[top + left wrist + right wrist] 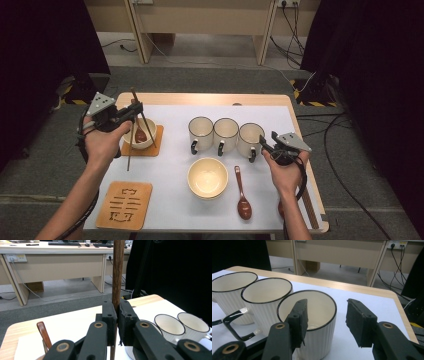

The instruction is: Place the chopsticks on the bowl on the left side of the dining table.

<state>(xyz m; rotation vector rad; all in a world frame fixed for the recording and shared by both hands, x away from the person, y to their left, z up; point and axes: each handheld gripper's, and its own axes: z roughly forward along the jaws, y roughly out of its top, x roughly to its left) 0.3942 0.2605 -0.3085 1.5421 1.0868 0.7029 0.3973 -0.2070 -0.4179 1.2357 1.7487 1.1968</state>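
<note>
- While it hovers near the tabletop's right edge, the right gripper (325,317) has its jaws apart around the rim of the rightmost mug (312,315), not pressing it.
- Near the far left corner, the left gripper (117,320) clamps an upright chopstick (117,272) above a small bowl (140,135).

From the left gripper view we lose both ends of the wooden chopstick (117,272) — the top edge cuts one, the jaws and bottom edge the other. The brown spoon (44,334) sinks behind the gripper's arms. From the right gripper view, the nearest mug (318,322) is partly masked — its handle hidden from us.
</note>
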